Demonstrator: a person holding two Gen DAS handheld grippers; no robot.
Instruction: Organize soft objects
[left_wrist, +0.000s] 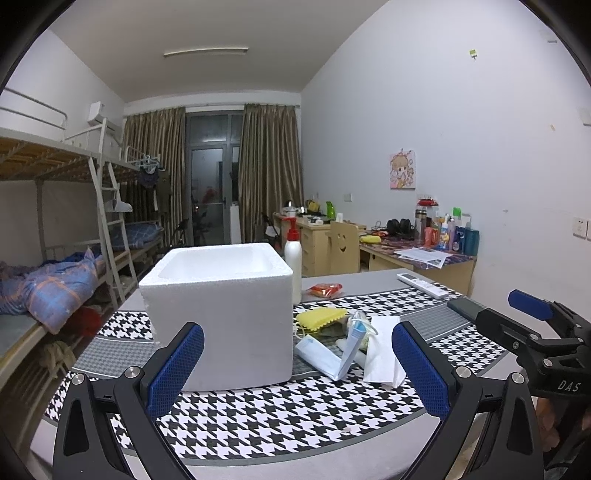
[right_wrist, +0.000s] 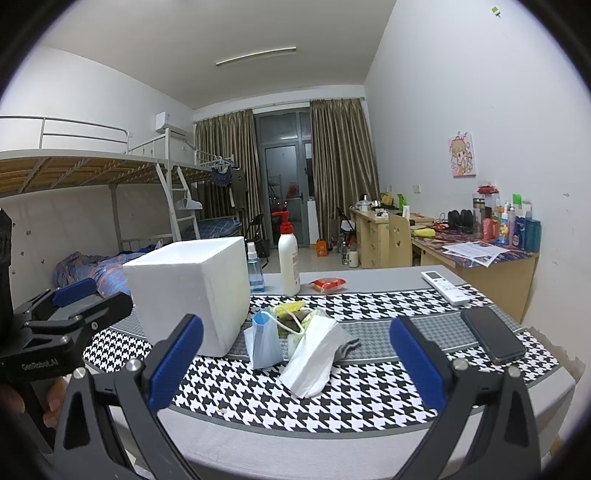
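A pile of soft things lies on the houndstooth mat (left_wrist: 280, 410) to the right of an open white foam box (left_wrist: 221, 314) (right_wrist: 188, 291). It holds a yellow sponge (left_wrist: 319, 318) (right_wrist: 291, 307), a blue face mask (left_wrist: 325, 356) (right_wrist: 264, 343), a white folded mask or tissue (left_wrist: 382, 356) (right_wrist: 314, 354) and a grey cloth (right_wrist: 347, 347). My left gripper (left_wrist: 297, 369) is open and holds nothing, short of the box's near right corner. My right gripper (right_wrist: 297, 354) is open, holds nothing and faces the pile. Each appears at the other view's edge: the right gripper (left_wrist: 495, 306), the left gripper (right_wrist: 92, 295).
Behind the box stand a white pump bottle (right_wrist: 288, 258) and a blue spray bottle (right_wrist: 255, 273). A red packet (right_wrist: 328, 284), a white remote (right_wrist: 445, 287) and a black phone (right_wrist: 493, 334) lie on the table's right side. Bunk beds are left, desks far right.
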